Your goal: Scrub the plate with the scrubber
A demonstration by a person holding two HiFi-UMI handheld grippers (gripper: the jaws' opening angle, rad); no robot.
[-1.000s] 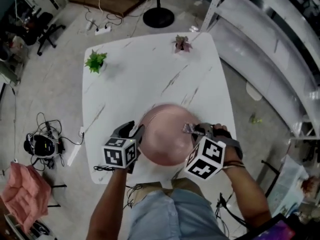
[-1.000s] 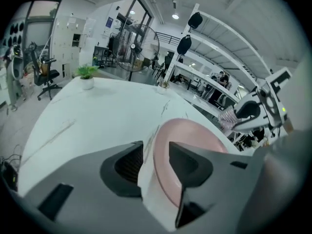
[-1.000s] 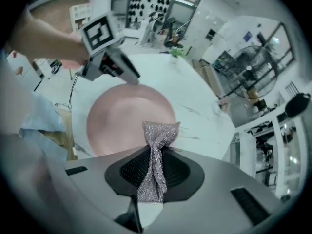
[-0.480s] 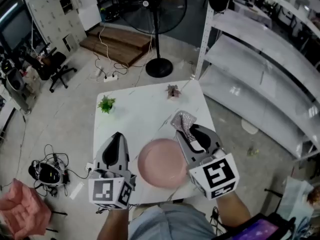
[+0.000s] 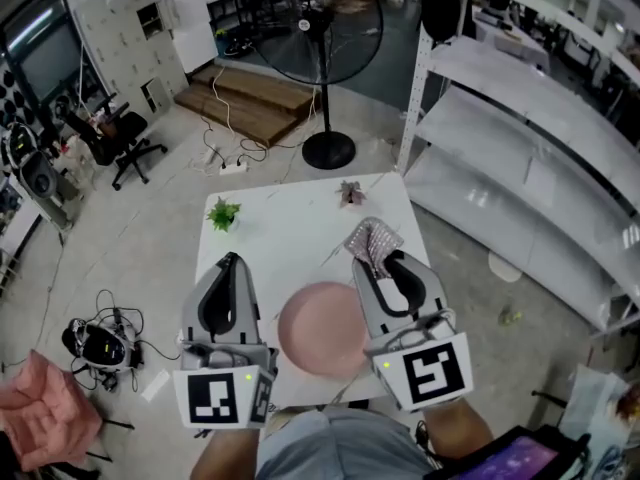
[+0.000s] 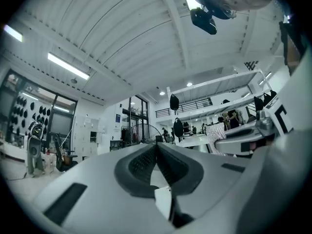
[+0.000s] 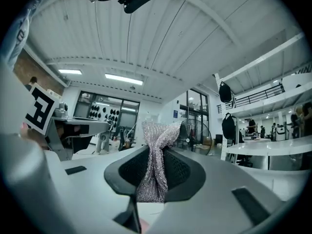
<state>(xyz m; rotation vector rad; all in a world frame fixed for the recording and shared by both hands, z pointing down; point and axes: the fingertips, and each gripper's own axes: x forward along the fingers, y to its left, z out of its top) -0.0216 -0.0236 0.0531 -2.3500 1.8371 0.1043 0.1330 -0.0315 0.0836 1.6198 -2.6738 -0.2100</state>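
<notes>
So right now both grippers are held up off the table (image 5: 285, 236), noses tilted up toward the ceiling; neither 1 is touching the plate (image 5: 320, 330). The pink plate sits flat on the white tabletop near the person's edge, down between the 2 grippers in the head view.

The right gripper (image 5: 374, 258) has its jaws clamped on the scrubber (image 7: 155, 165), a silvery mesh wad that sticks out past the tips. The left gripper (image 6: 156, 149) is pinched together with nothing in it; the pads meet and there's only background beyond them.

My read: scrubber is in hand but no scrubbing contact at this moment, so it's the bring-it-to-the-plate part of the job. Next move would probably need the right gripper tipped nose-down and lowered until the mesh presses on the plate face; the left could open and pin the rim so the plate doesn't skate around on that smooth top.
</notes>
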